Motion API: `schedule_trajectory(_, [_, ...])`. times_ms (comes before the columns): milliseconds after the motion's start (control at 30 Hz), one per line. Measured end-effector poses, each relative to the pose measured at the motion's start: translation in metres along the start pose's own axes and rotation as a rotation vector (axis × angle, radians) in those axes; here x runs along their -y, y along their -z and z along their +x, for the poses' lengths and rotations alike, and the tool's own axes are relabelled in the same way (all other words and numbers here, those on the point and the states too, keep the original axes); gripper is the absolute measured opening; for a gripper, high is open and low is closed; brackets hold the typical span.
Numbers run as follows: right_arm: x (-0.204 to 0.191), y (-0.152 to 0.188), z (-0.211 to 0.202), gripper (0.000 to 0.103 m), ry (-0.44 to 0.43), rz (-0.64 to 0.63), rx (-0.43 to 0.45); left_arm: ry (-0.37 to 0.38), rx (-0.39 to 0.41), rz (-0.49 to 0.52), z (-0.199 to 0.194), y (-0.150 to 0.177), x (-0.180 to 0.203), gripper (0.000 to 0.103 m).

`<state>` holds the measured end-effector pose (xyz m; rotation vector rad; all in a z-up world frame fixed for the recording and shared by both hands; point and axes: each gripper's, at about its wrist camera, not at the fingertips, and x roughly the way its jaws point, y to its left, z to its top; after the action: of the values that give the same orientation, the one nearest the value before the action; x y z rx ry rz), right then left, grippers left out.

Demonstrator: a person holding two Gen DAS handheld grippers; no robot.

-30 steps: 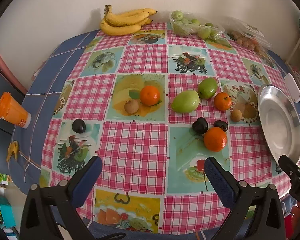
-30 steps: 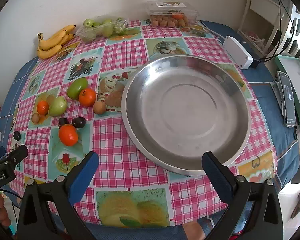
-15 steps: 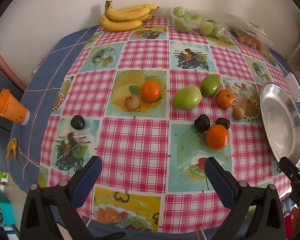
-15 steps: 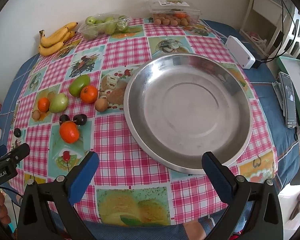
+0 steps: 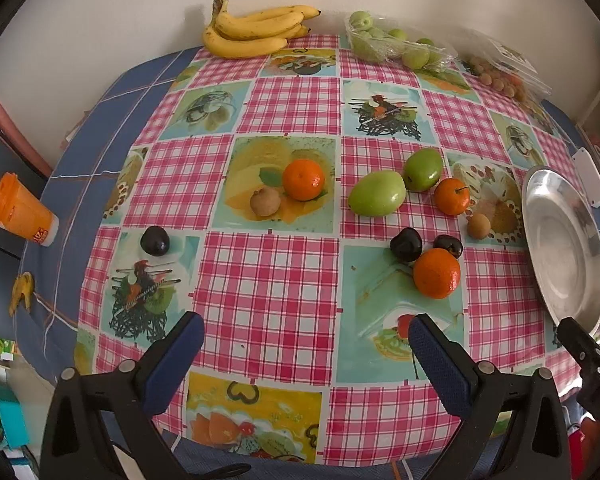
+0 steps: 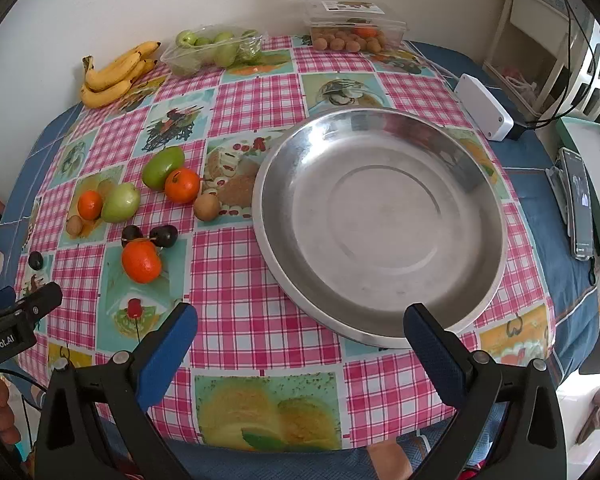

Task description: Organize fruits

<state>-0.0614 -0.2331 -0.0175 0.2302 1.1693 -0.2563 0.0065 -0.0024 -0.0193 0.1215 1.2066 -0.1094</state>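
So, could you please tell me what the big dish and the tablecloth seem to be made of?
The dish looks like metal, probably stainless steel: silvery, with a brushed sheen and blurred reflections along its rim. The tablecloth looks like wipe-clean vinyl or oilcloth, judging by its printed checks and fruit pictures and its smooth surface, though coated fabric is possible.

Metal, plastic and glossy cloth on the bench

We see a brushed, shiny metal dish (image 6: 380, 224) with dull reflections, lying on a smooth, slightly glossy checked tablecloth (image 6: 240, 312) that looks like oilcloth. Clear crinkled plastic packs (image 6: 208, 50) hold green fruit. Our right hand-held gripper (image 6: 300, 334) has matt black plastic arms and textured blue pads (image 6: 168, 344). The mandarins (image 5: 437, 273) look finely dimpled, the green mangoes (image 5: 377, 198) waxy-smooth.
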Motion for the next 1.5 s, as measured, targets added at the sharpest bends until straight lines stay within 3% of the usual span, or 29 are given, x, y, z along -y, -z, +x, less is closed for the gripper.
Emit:
schedule_trajectory(1233, [-0.006, 0.0, 0.003, 0.102, 0.002, -0.027, -0.012, 0.004, -0.011, -0.015, 0.003, -0.001, -0.002, 0.103])
schedule_trajectory(1500, [-0.016, -0.006, 0.006, 0.102, -0.017, -0.042, -0.02, 0.06, -0.003, -0.051, 0.003, -0.005, -0.013, 0.103])
